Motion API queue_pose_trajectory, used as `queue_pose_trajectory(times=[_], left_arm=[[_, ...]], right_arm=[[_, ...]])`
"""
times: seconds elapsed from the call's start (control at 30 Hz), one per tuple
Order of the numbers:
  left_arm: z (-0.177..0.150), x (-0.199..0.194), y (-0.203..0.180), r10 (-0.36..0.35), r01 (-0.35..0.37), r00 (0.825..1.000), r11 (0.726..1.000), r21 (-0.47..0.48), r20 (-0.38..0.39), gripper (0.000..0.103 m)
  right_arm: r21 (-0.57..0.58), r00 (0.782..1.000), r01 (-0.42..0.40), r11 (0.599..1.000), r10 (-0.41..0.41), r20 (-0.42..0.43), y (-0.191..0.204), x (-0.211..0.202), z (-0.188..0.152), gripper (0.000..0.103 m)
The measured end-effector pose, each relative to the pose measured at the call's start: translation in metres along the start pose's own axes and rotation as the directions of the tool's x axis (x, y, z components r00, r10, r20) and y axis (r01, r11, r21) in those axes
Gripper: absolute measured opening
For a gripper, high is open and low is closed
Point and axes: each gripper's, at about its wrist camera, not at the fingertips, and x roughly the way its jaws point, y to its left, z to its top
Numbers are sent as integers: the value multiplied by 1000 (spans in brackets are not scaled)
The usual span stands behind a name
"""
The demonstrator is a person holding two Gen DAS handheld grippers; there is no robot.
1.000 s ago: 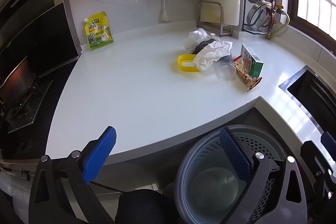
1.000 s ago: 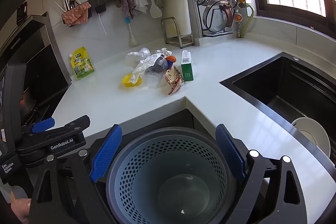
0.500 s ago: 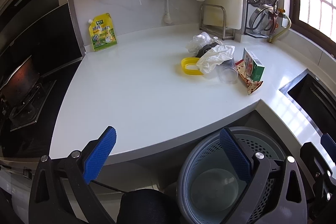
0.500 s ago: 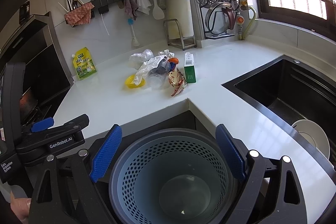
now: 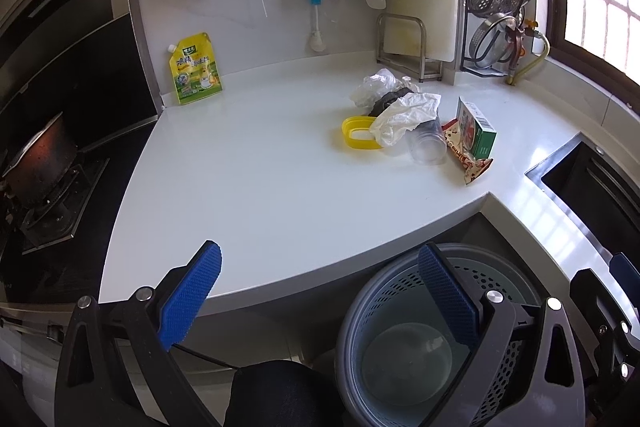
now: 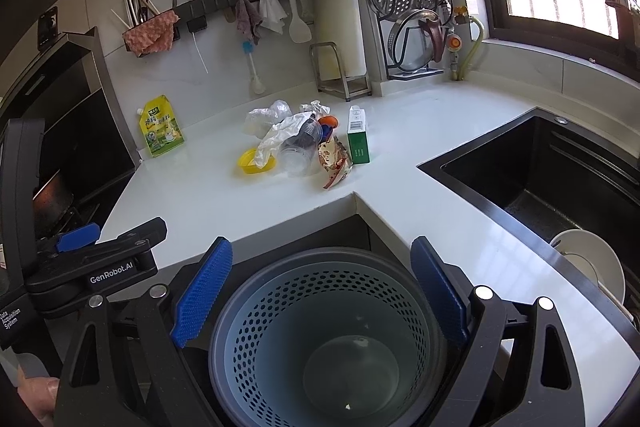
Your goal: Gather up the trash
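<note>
Both the left gripper (image 5: pixel 320 291) and the right gripper (image 6: pixel 320 291) hang with jaws spread wide, holding nothing, above the bin (image 6: pixel 256 311). Trash sits clustered on the counter (image 5: pixel 248 195): a carton (image 6: pixel 358 143) beside a wrapper (image 6: pixel 334 159)

"GenRobot.AI" stands on the left gripper (image 6: pixel 76 241); beside it, "Data Acquisition System"
</note>
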Motion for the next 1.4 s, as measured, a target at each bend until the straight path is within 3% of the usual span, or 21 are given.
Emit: queue_pose_trajectory(times=[1.4], left_arm=[[-4,-5,6,-5,5,1000,1000,-21,-6,97]], right_arm=[[-9,1000,4,1000,-4,2,5,-8,-1,87]])
